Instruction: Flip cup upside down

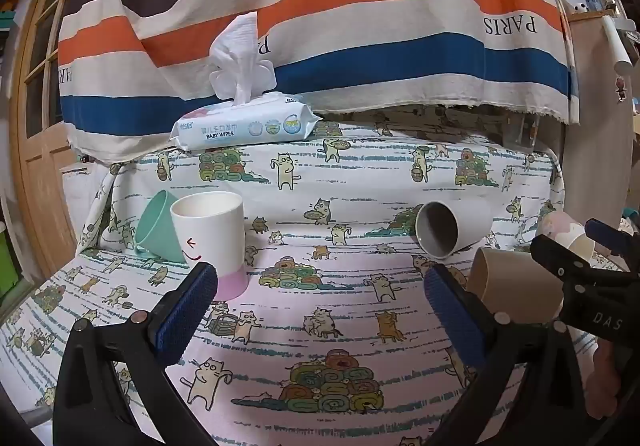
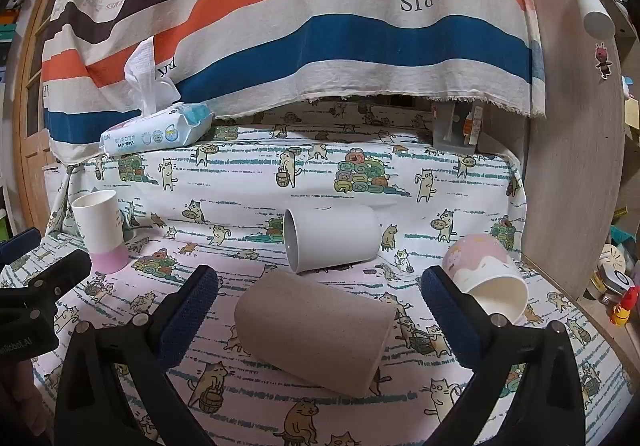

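Observation:
A white cup with a pink base [image 1: 212,242] [image 2: 100,232] stands upright at the left, mouth up. A mint cup [image 1: 158,226] leans behind it. A grey cup [image 1: 452,228] [image 2: 332,242] lies on its side mid-table. A brown cup [image 2: 316,330] [image 1: 508,286] lies on its side in front of it. A pink-and-white cup [image 2: 486,272] [image 1: 568,232] lies tilted at the right. My left gripper [image 1: 320,282] is open and empty, just right of the white cup. My right gripper [image 2: 320,286] is open, its fingers on either side of the brown cup, not touching it.
A pack of baby wipes [image 1: 244,124] [image 2: 156,132] lies at the back left on the cat-print tablecloth [image 1: 340,182]. A striped cloth [image 1: 320,14] hangs behind. A clear box [image 2: 456,126] stands at the back right. A wooden panel [image 2: 576,150] borders the right edge.

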The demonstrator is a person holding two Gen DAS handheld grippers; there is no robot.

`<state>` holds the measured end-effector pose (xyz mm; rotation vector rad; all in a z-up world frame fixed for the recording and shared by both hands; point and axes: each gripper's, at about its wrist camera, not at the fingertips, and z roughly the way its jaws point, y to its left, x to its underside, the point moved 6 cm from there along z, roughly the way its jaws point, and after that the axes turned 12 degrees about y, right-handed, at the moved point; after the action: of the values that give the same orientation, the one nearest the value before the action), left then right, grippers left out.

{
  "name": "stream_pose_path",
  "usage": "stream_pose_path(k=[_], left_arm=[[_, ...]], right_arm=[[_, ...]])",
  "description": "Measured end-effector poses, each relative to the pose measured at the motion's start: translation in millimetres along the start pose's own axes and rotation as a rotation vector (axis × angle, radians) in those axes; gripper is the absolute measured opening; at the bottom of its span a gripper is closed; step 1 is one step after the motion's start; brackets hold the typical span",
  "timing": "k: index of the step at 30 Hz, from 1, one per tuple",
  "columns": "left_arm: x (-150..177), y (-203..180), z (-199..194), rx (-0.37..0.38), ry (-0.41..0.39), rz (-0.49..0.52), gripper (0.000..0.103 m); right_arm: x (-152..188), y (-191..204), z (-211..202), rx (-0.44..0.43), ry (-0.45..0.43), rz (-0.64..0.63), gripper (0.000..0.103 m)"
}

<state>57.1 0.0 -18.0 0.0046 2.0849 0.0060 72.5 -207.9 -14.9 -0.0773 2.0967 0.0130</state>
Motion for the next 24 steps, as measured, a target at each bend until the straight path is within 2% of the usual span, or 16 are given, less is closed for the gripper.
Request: stream_pose_path(k=[5,24], left_arm=[[0.5,-1.7,0.1,0.019,0.006,0.004,0.103],[1.6,3.4,-0.4,0.01,0.003,-0.008,0.103]], right_arm=[[0.0,-0.4,0.1,0.0,0.0,0.001,0.102],[0.7,0.0,-3.0,0.005,-0.005,0.004,0.102]])
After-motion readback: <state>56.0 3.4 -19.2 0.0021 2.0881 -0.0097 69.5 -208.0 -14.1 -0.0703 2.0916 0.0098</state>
